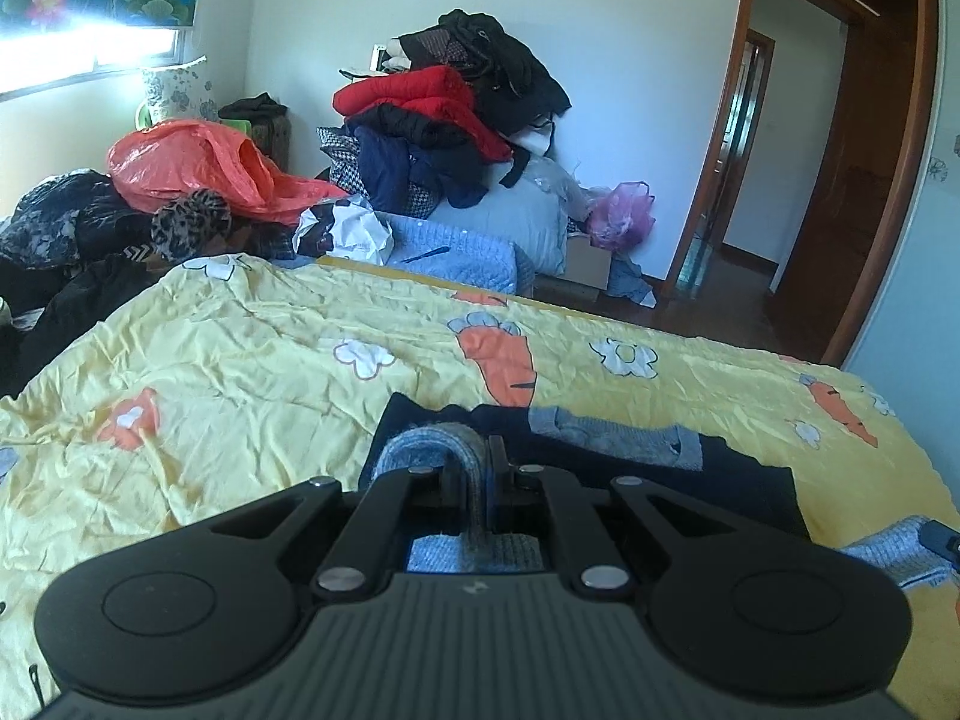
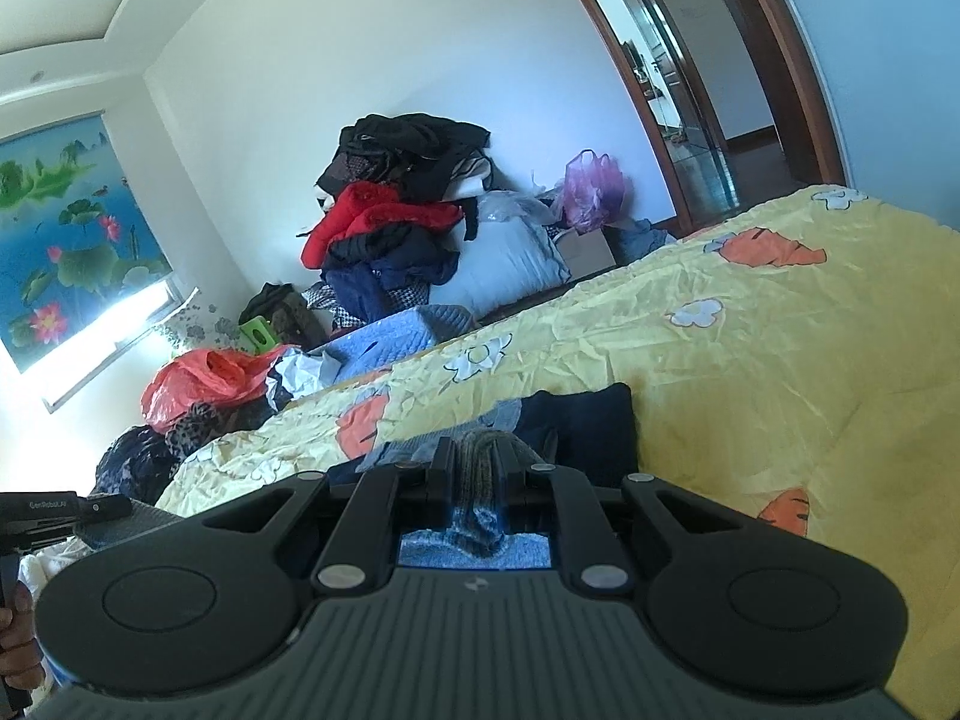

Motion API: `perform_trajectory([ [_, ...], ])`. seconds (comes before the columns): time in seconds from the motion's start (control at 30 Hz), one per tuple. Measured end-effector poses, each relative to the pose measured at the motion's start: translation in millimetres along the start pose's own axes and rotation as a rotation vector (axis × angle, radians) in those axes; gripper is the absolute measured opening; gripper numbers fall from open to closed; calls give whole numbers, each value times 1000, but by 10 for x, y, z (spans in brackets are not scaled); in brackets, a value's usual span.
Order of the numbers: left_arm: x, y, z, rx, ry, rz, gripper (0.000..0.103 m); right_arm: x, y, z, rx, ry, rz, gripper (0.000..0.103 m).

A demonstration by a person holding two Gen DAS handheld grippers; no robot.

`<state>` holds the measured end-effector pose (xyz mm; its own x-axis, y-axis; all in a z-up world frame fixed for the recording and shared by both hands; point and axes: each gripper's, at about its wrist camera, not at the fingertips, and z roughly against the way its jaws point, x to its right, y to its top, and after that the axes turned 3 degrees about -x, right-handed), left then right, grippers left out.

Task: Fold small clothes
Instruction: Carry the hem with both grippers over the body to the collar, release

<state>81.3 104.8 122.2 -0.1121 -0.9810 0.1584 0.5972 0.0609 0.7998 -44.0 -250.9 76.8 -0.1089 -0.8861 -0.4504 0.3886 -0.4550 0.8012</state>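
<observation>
Both grippers angle downward, each clamping the knit garment.

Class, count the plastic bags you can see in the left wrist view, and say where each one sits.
2. The orange bag lies on the clutter at the left; the purple bag sits by the wall near the door. Others may be hidden.

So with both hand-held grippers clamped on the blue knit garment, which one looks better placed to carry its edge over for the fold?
Probably the left hand-held gripper: its knit edge arches up over the navy part. The right hand-held gripper grips a thicker bunch.
</observation>
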Motion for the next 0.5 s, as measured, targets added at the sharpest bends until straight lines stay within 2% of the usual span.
perform_trajectory([
  [0.27,63,113,-372,-14,39,-25,5,106,65,-268,-4,-23,-23,21],
  [0.3,67,127,-433,-18,46,-27,5,123,78,-315,-3,-30,-24,20],
  [0.33,66,134,-489,-22,51,-28,5,136,89,-350,-7,-37,-27,11],
  [0.5,91,137,-859,-65,77,-39,5,292,147,-642,-40,-67,-49,10],
])
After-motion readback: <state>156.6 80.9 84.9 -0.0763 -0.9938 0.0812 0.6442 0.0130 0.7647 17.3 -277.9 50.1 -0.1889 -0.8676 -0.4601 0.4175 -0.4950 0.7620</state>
